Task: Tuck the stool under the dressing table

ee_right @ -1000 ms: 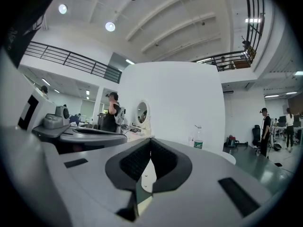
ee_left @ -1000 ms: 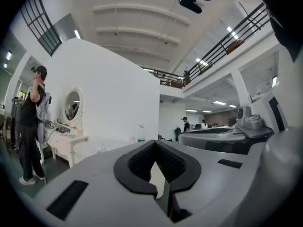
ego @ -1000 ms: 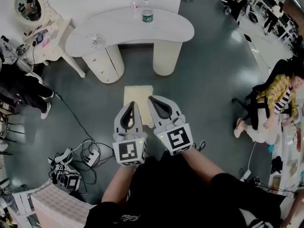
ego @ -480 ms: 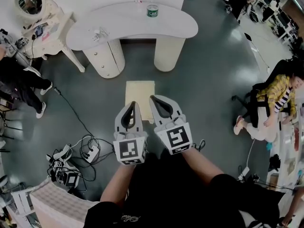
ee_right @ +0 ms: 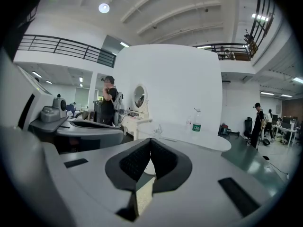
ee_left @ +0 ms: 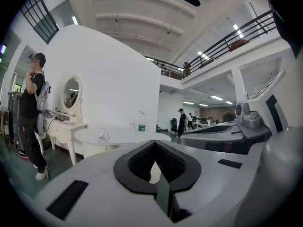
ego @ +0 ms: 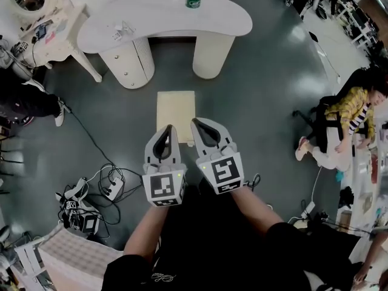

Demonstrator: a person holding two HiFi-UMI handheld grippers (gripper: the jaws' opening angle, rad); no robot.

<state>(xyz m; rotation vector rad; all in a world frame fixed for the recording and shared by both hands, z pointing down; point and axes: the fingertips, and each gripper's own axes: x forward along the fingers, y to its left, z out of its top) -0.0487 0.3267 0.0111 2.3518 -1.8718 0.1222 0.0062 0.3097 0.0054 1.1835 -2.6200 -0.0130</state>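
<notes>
Head view gives little readable writing. The bottle [ego: 193,0] at the far edge of the dressing table [ego: 230,23] wears a green label whose print is too small to read, and a script line on the person's black shirt [ego: 159,277] is also illegible. Each gripper's cube carries a black-and-white square marker pattern rather than words.

The stool [ego: 176,105], with a cream square top, stands on the dark floor [ego: 260,90] in front of the gap between the table's two rounded pedestals, apart from the table with a strip of floor between them. The left gripper [ego: 168,128] and the right gripper [ego: 197,123] are held side by side over the stool's near edge, and their tips hide that edge; whether they touch it cannot be told. In the left gripper view the left gripper [ee_left: 155,143] has its black pads pressed together at the tip with nothing pinched. The right gripper view shows the same for the right gripper [ee_right: 150,140], with the cream seat visible below it.

A small clear object [ego: 123,29] lies on the tabletop. A cream vanity with an oval mirror [ego: 45,23] stands beside the table's left end, and a person [ee_left: 31,112] stands next to it. Cables and power strips [ego: 100,190] sprawl on the floor to the left. A seated person in a yellow jacket [ego: 348,108] is well off to the right.
</notes>
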